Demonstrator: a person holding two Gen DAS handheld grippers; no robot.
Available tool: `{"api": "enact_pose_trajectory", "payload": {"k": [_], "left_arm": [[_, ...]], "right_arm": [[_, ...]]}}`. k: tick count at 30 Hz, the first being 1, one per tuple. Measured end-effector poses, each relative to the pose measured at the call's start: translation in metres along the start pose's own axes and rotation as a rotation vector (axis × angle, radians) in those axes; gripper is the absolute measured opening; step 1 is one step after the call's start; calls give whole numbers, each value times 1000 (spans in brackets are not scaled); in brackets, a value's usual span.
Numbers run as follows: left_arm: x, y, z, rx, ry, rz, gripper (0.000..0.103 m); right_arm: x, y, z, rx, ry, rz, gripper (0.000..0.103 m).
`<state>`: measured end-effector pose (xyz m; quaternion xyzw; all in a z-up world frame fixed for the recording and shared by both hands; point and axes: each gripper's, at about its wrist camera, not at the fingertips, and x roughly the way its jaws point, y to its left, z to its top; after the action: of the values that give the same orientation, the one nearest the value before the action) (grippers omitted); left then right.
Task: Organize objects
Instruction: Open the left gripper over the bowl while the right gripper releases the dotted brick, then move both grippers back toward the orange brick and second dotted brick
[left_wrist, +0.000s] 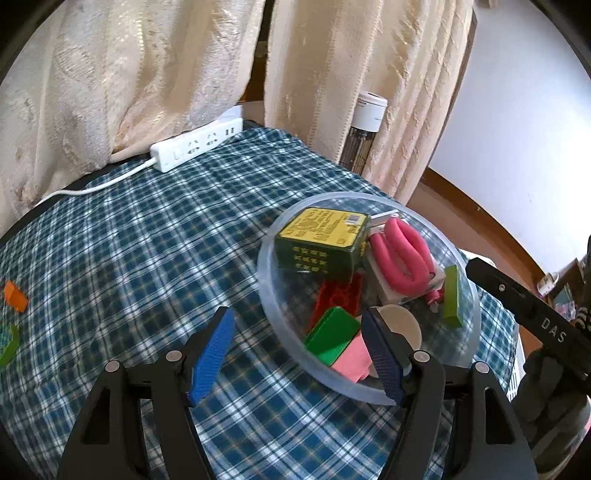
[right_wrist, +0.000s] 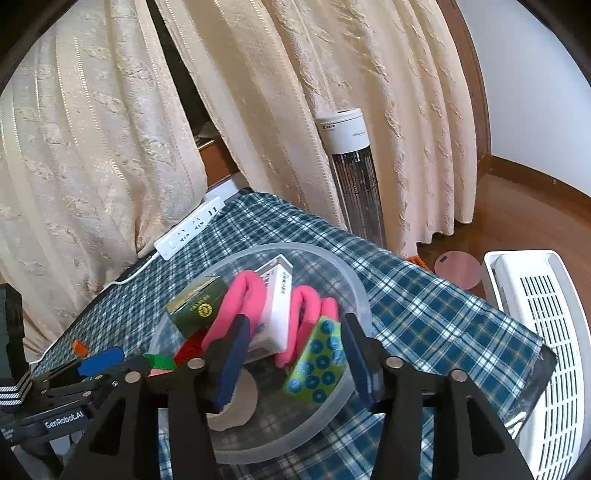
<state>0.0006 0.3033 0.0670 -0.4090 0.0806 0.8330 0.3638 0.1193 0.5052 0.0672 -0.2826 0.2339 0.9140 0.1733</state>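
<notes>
A clear plastic bowl sits on the blue plaid tablecloth. It holds a dark green box, a pink looped foam piece, green blocks, a pink block, a red piece and a round beige disc. My left gripper is open and empty; its right finger overlaps the bowl's near rim. My right gripper is open above the bowl, with a green dotted block lying between its fingers, not gripped. An orange block and a green block lie on the cloth at far left.
A white power strip and its cord lie at the table's far edge, against cream curtains. A tower heater stands behind the table. A white plastic crate stands off the table's right side.
</notes>
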Motion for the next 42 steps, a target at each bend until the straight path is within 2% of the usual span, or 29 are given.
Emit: {"api": "enact_pose_trajectory", "payload": {"k": [15,18,24,33,42], "left_arm": [[-27,42,-18,-76,-18,75,73],[-33,51,-21,-87,-24,84,73],[-42,71,-28,-108,-21,121,73],[-52,113,-41,-168,-7,201,74],[-62,168,-53,-264,5,318,74]], "right_arm": [[-12,47,-8,-76,-4,60,58],[-13,58,-11,-87,-2,76,65],[-14,81,-16,-127,10,107,67],[-9,119,-29,-196,56,165,69],[-4,150,-42,-247,102,206,69]]}}
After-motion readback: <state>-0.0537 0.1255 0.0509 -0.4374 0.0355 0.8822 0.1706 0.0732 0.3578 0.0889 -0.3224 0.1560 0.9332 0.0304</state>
